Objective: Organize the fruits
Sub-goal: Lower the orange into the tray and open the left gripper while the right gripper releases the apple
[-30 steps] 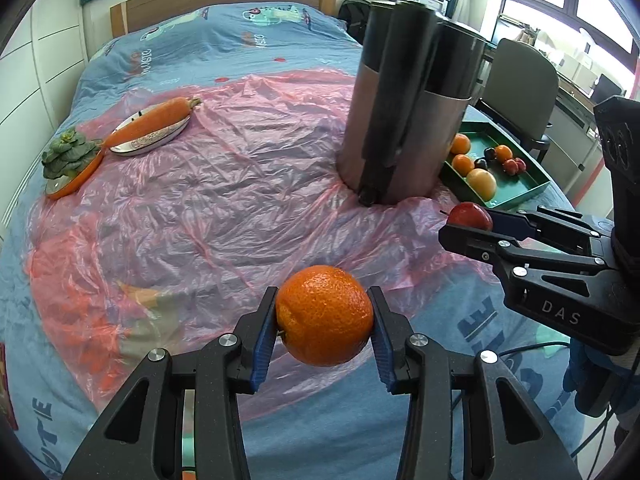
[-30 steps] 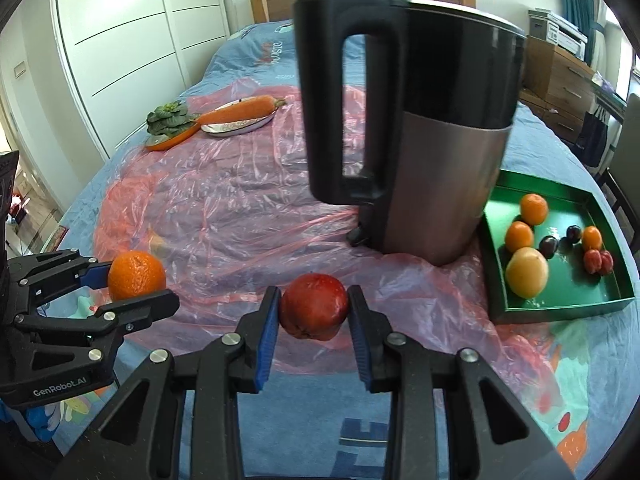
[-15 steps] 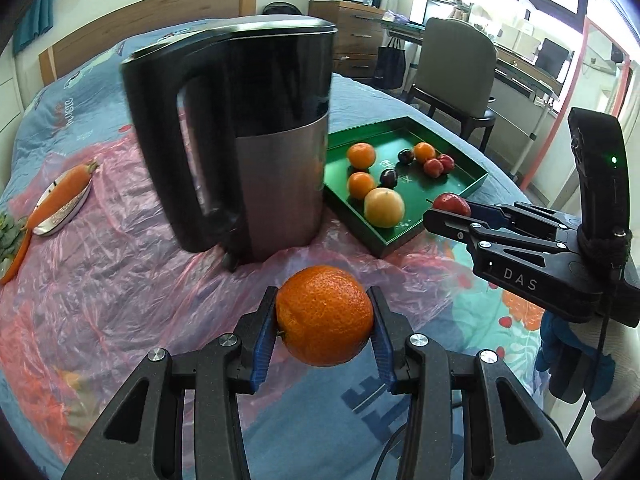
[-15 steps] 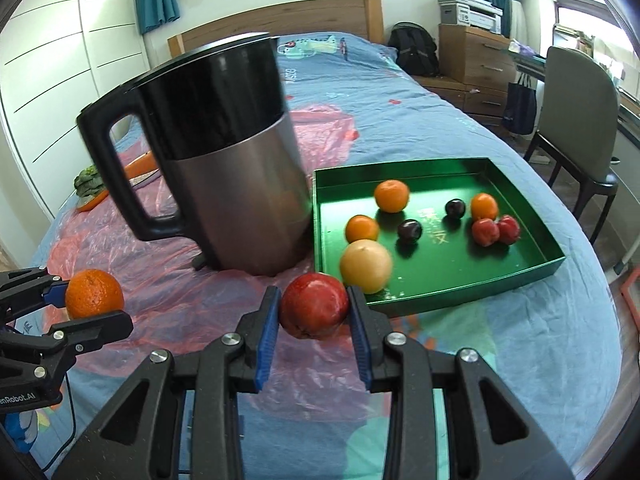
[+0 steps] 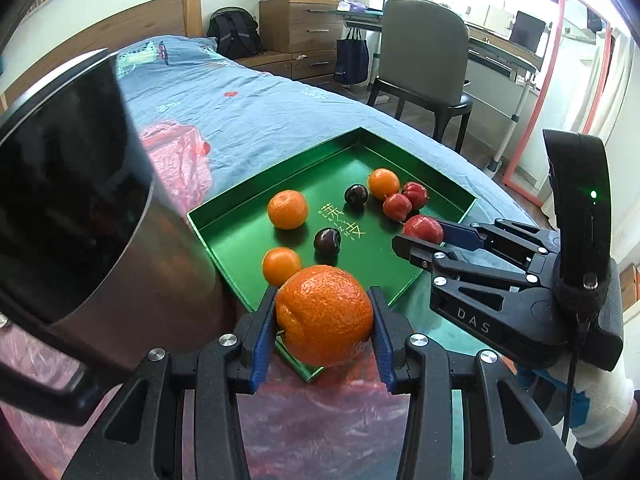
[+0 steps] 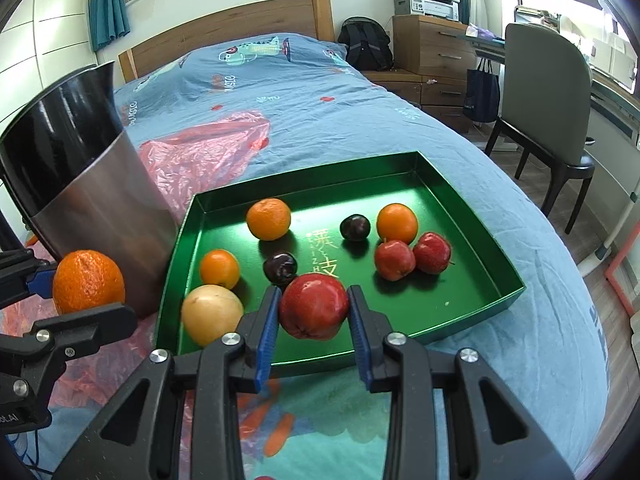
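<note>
Green tray (image 6: 480,248): glossy green inside and out, gold characters printed on its floor. At 12 o'clock of those characters, a dark purple plum (image 6: 355,227); at 9 o'clock, a second dark plum (image 6: 280,267). Three small oranges (image 6: 268,219), plain orange; two small apples (image 6: 412,258), red; one pale yellow fruit (image 6: 212,314) at the tray's 8 o'clock corner. Large orange (image 5: 324,314): deep orange, dimpled skin, between blue pads. Red apple (image 6: 313,306): dark red, glossy. Kettle (image 6: 88,184): brushed steel below, black above. Bedsheet (image 6: 320,96): blue with cartoon prints. Plastic sheet (image 6: 208,148): translucent pink.
</note>
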`<state>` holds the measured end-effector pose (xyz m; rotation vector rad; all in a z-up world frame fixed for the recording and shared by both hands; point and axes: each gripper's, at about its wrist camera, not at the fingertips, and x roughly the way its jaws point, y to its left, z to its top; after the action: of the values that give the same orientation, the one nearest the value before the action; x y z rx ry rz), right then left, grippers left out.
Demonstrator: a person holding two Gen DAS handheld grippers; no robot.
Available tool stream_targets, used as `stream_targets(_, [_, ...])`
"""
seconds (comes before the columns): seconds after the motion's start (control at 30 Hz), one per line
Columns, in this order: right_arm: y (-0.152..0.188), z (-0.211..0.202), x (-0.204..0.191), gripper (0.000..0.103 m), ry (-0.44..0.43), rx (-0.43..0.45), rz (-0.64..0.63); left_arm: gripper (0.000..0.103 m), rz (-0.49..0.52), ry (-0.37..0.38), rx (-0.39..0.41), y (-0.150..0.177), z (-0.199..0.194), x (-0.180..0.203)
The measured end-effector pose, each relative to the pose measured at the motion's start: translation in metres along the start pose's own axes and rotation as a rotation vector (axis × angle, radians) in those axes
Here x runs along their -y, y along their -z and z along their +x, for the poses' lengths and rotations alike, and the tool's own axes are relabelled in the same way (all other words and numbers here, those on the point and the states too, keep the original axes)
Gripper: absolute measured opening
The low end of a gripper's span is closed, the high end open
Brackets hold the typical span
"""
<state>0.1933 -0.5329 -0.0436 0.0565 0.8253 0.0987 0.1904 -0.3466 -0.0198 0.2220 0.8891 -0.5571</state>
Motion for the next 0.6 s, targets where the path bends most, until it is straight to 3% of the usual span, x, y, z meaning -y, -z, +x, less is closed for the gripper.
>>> stream_targets(0.27, [-0.004,0.032,0.03,0.014,0.046,-0.042,-0.022,0.038,0.089,-0.045,-0.029,-0.025,0.054,0.025])
stream_targets(0.6, [0.0,0.055,0.047,0.014,0.071,-0.083,-0.055,0.038,0.132,-0.071,-0.107,-0.024,0.102,0.037])
